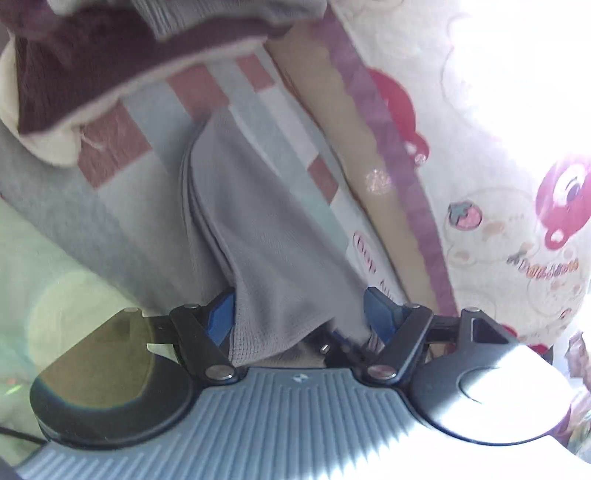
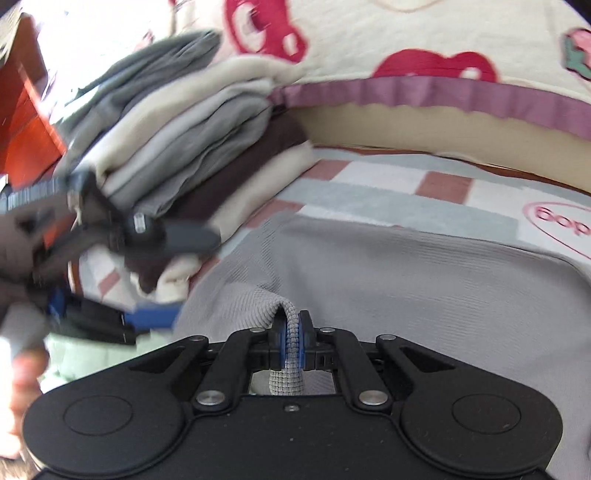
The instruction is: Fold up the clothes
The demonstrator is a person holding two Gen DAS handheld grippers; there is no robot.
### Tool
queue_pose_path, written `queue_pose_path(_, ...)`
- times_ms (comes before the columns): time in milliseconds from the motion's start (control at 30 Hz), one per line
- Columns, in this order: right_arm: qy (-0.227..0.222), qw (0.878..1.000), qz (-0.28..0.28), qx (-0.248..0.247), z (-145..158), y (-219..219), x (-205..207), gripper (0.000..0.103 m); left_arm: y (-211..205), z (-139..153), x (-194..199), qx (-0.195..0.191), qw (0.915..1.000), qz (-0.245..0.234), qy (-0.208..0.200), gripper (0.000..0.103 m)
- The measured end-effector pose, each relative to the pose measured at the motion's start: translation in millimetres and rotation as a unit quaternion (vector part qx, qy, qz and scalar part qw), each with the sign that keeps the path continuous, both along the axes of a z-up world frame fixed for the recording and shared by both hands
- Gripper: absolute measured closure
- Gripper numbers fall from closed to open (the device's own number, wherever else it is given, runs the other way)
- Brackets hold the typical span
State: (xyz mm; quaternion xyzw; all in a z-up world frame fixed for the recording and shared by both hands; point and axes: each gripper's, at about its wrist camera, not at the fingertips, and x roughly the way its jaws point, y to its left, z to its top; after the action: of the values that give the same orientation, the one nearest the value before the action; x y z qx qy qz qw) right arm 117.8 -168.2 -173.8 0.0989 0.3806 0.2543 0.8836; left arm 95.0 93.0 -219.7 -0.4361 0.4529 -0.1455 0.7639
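Grey knit garment (image 2: 424, 280) on the bed, pinched by right tongs; left tongs wide open around a fold of it.

Garment lies spread over the checked blanket (image 2: 388, 192), near side bunched up. Right tongs (image 2: 291, 336) closed tight on a ribbed edge, fabric squeezed between the blue pads. Left tongs (image 1: 299, 314) gaping, a hanging fold of the same grey cloth sits between the fingers but isn't clamped. Left view is blurred. Folded stack (image 2: 192, 147) sits far left, just beside the garment; cartoon-print quilt (image 2: 406, 33) behind. Risks, my read: only one corner is really held, so a lift would drag the cloth lopsided and skew the fold; the left fold can slip out before clamping; a sweep left could clip the stack and topple it.
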Motion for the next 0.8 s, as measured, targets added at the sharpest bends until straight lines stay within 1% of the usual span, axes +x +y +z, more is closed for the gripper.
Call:
queue_pose_path(100,0.001,0.999,-0.038,0.012,-3,-7,5,0.096,-12,-6,-6,-0.028,0.9994,-0.005,0.021,0.030)
queue_pose_path(133,0.003,0.999,-0.048,0.018,-4,-10,6,0.096,-16,-7,-8,-0.034,0.9991,-0.005,0.026,0.029)
queue_pose_path(167,0.006,0.998,-0.055,0.025,-4,-14,6,0.096,-19,-6,-9,-0.031,0.9992,-0.002,0.026,0.028)
queue_pose_path(200,0.010,0.998,-0.060,0.033,-4,-18,5,0.096,-22,-7,-10,-0.031,0.9991,0.004,0.029,0.025)
queue_pose_path(300,0.009,0.994,-0.088,0.061,-3,-31,-2,0.096,-32,-23,-9,-0.056,0.9949,0.044,0.071,0.018)
queue_pose_path(333,0.007,0.993,-0.101,0.068,-4,-35,-6,0.096,-37,-29,-8,-0.061,0.9932,0.052,0.084,0.018)
queue_pose_path(433,0.014,0.989,-0.124,0.085,-7,-46,-12,0.096,-52,-42,-11,-0.063,0.9915,0.051,0.102,0.018)
queue_pose_path(467,0.017,0.987,-0.128,0.091,-8,-49,-14,0.096,-56,-46,-13,-0.067,0.9906,0.055,0.106,0.018)
queue_pose_path(500,0.019,0.987,-0.131,0.097,-8,-51,-17,0.096,-56,-49,-15,-0.078,0.9888,0.068,0.108,0.018)
queue_pose_path(567,0.021,0.985,-0.134,0.107,-8,-56,-23,0.096,-58,-51,-16,-0.097,0.9870,0.080,0.099,0.018)
queue_pose_path(667,0.009,0.987,-0.123,0.099,-4,-55,-33,0.096,-63,-46,-11,-0.099,0.9900,0.070,0.071,0.018)
queue_pose_path(700,0.001,0.989,-0.117,0.094,-3,-55,-36,0.097,-67,-42,-9,-0.085,0.9929,0.060,0.057,0.018)
queue_pose_path(767,-0.014,0.991,-0.106,0.085,0,-55,-43,0.097,-76,-31,-9,-0.039,0.9985,0.032,0.021,0.019)
queue_pose_path(800,-0.018,0.991,-0.104,0.082,1,-56,-45,0.097,-81,-25,-8,-0.016,0.9997,0.018,0.004,0.020)
